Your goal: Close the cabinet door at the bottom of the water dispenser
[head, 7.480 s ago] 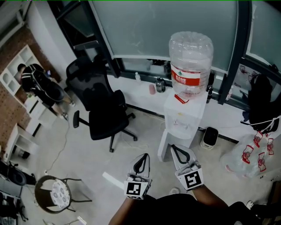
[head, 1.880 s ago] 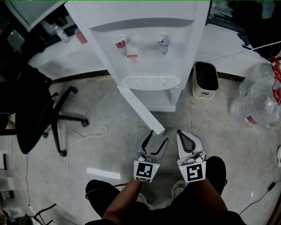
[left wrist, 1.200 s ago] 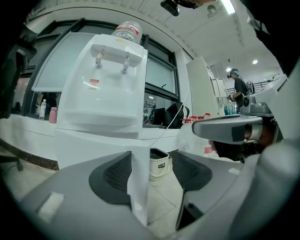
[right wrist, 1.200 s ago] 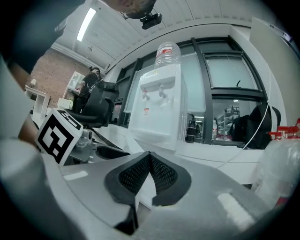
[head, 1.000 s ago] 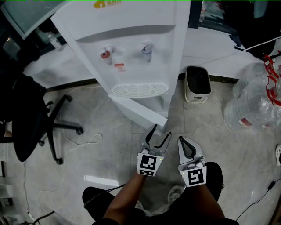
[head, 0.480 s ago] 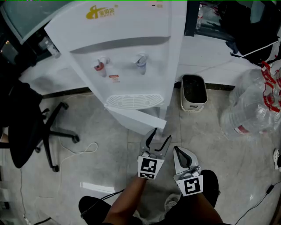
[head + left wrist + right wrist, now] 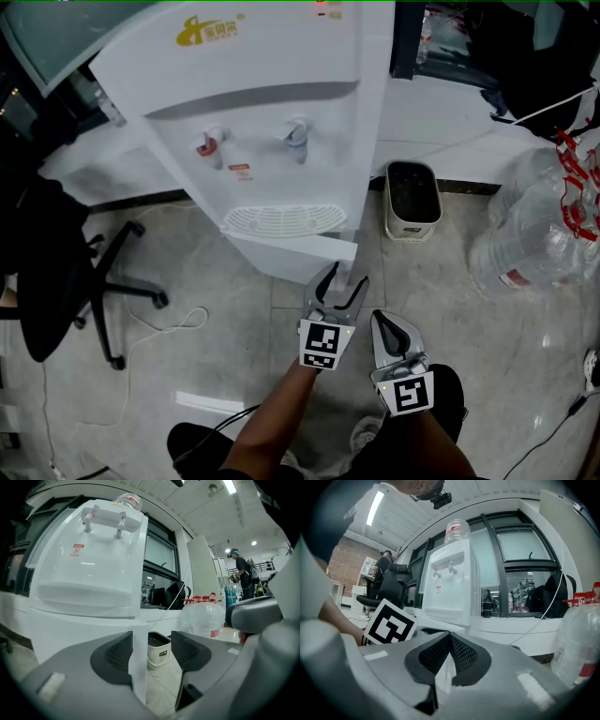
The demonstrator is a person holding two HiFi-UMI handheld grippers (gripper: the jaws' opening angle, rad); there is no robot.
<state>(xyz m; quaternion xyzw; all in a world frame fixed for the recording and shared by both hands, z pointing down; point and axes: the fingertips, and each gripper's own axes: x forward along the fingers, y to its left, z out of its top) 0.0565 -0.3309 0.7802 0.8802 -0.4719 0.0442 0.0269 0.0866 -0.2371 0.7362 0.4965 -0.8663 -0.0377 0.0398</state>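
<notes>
My left tool [image 7: 344, 278] is held low in front of the water dispenser [image 7: 281, 94] with its jaws spread apart, gripping nothing. The free edge of the cabinet door [image 7: 300, 253] stands between them. In the left gripper view that white edge runs upright just beside the left jaw's ribbed pad, and I cannot tell whether it touches. A clear gap separates it from the right jaw's pad. The door sits at the bottom of the dispenser, under the drip grille [image 7: 283, 220]. It is ajar, with its left end against the dispenser body and its right end swung out nearer to me. My right tool [image 7: 379, 320] hangs just to the right of the left one and a little nearer to me. Its jaws are closed tip to tip on nothing, and it is clear of the door. Farther up the dispenser front are a red tap [image 7: 204, 146] and a blue tap [image 7: 295, 131]. On the floor [image 7: 234, 375] to the right stand a small white bin [image 7: 411, 197] and, farther right, clear water bottles [image 7: 530, 234]. A black office chair [image 7: 47, 272] stands on the left, with a thin cable [image 7: 178, 323] lying near it.
</notes>
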